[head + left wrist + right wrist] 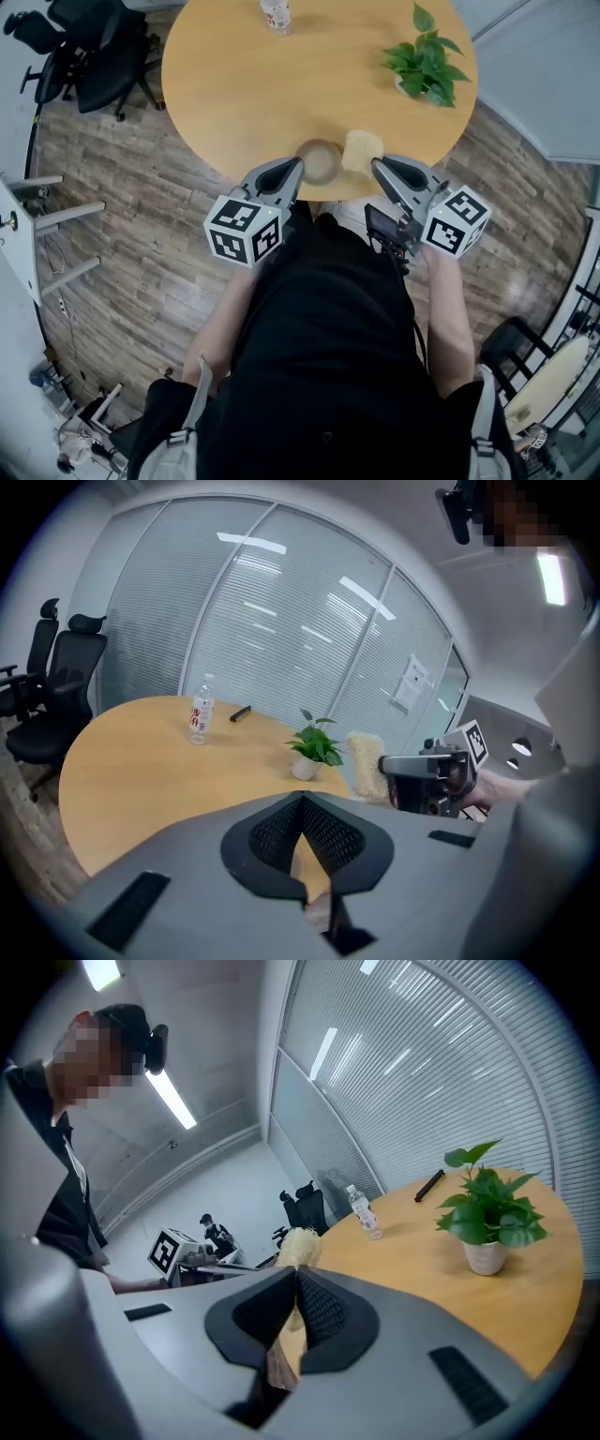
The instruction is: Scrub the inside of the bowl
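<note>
Two things sit at the near edge of the round bench [234, 94], right in front of your body: the bowl [319, 159] and a fluffy pale-yellow sponge [363, 150]. The bowl stands upright, almost on the rim of the wood, and the sponge lies just beside it on its right.

Your left hand-held gripper [298, 169] points slightly down with its jaws together and nothing clamped between them. Its tips are just beside the bowl's left side. Your right hand-held gripper [378, 167] also has its jaws met at the tips. The sponge is right at those tips, and you cannot tell whether a corner of it is nipped. The bowl lies between your two hand-held grippers.

Beyond the bowl you have a wide stretch of bare bench top. A water bottle [275, 13] stands near the far edge, and a potted plant [427, 64] stands toward the far right edge, both well apart from the bowl.

Off the bench to your left, black office chairs [94, 56] stand on the wood-plank floor [112, 216], well clear of your arms. A curved glass wall [450, 1072] with blinds runs behind the bench's far side.
</note>
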Demonstrator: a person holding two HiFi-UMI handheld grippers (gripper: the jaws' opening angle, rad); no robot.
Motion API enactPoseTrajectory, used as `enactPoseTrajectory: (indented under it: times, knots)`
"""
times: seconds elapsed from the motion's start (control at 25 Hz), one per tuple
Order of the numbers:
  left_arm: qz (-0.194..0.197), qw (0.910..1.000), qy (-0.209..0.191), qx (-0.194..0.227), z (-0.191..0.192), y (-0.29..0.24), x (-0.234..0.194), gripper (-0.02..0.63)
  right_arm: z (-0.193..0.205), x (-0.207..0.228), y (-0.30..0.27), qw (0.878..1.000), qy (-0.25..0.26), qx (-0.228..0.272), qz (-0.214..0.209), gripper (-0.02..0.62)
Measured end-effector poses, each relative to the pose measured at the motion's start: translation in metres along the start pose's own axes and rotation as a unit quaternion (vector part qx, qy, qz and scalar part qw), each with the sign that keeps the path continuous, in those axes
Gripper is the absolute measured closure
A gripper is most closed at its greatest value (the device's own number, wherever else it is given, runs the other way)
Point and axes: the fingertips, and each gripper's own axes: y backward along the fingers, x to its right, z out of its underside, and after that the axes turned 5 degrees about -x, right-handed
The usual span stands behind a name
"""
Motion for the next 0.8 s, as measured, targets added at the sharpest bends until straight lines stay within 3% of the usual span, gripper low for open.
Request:
enactPoseTrajectory:
  times: [0.36, 0.8]
  knots:
    - [-0.007, 0.9991, 0.036, -0.019, 0.015, -0.006, -0.018, 0.595, 0.003, 0.001, -0.002, 1.0, -0.011, -0.007, 0.005, 0.571]
    - [-0.008, 0.9975, 0.046, -0.053, 0.038, -0.016, -0.03, 0.594, 0.007, 0.004, -0.005, 1.0, -0.018, -0.013, 0.013, 0.571]
